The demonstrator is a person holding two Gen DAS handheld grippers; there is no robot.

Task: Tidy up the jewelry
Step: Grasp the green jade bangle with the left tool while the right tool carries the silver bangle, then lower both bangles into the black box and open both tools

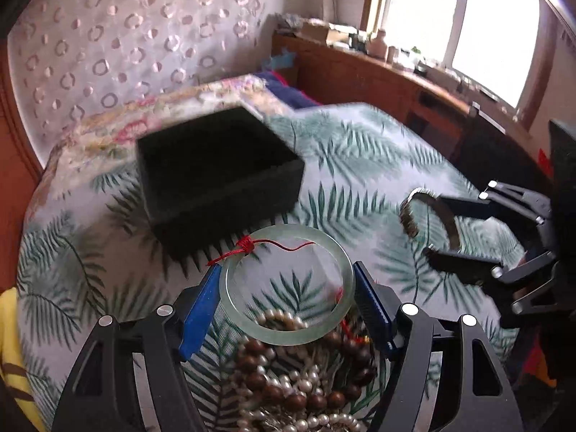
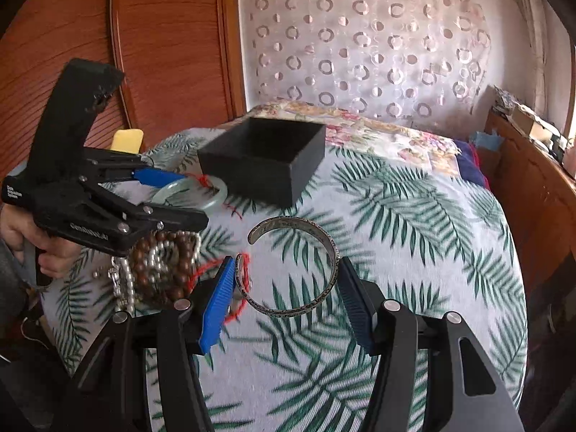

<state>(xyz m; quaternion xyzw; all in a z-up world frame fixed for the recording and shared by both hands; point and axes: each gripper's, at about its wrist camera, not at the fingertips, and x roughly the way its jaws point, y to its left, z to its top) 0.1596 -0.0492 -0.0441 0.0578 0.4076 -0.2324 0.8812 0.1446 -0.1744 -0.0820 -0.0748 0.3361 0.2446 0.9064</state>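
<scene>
My left gripper point(image 1: 286, 284) is shut on a pale green jade bangle point(image 1: 333, 252) with a red cord, held above a pile of pearl and brown bead strands point(image 1: 298, 385). My right gripper point(image 2: 286, 280) is shut on an open silver cuff bracelet point(image 2: 324, 241); a red thread lies by its left finger. An open black box point(image 1: 216, 165) stands on the leaf-print cloth just beyond both. In the right wrist view the box point(image 2: 266, 158) is ahead, with the left gripper point(image 2: 180, 194), the bangle point(image 2: 216, 199) and the bead pile point(image 2: 165, 262) at left.
The round table point(image 2: 414, 216) has a leaf-print cloth with a floral cloth at its far side. A wooden panel and a patterned curtain stand behind. A cluttered wooden sill point(image 1: 378, 61) runs under the window at right. A yellow item point(image 2: 126, 140) lies at the table's far left.
</scene>
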